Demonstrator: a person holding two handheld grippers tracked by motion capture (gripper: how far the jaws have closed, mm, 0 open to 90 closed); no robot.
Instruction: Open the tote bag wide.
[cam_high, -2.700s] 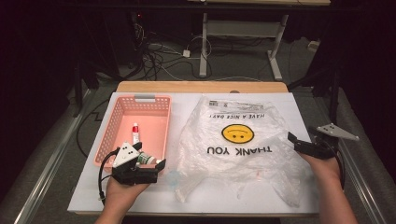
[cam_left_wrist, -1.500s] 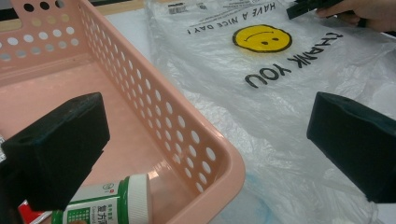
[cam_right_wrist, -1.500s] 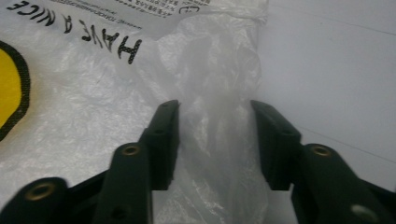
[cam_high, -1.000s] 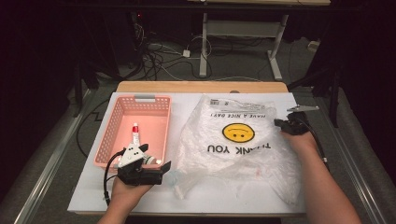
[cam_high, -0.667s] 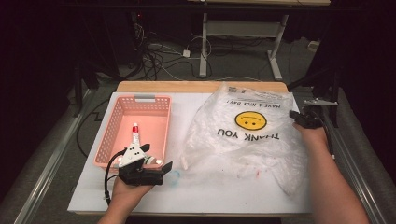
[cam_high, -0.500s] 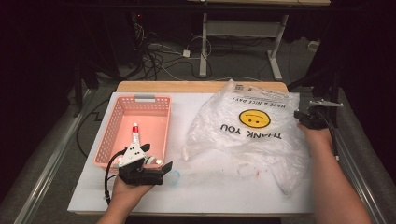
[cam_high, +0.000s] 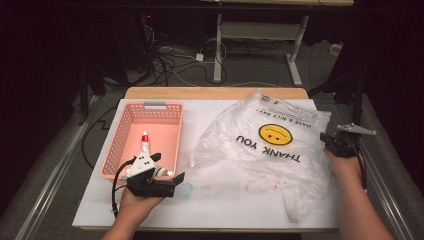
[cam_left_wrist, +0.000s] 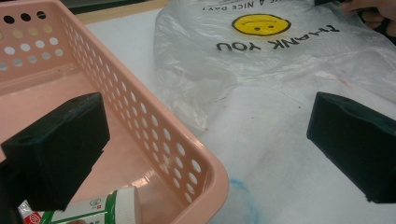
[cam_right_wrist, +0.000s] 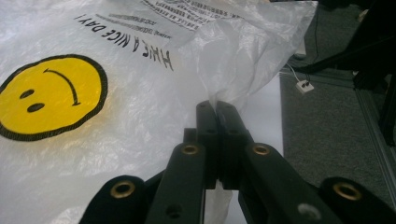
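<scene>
Now, bag (cam_right_wrist: 140, 107) pinched in right gripper (cam_right_wrist: 215, 108)

The small print on the clear plastic bag with the yellow smiley face (cam_high: 272, 145) is too small to read from the high view. The green-and-white labelled tube (cam_left_wrist: 93, 209) is cut off by the left gripper view's bottom edge and partly hidden behind one black jaw.

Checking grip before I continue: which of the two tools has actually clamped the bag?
The right tool: its jaws are shut on the plastic bag's edge. The left tool stands open beside the basket.
</scene>
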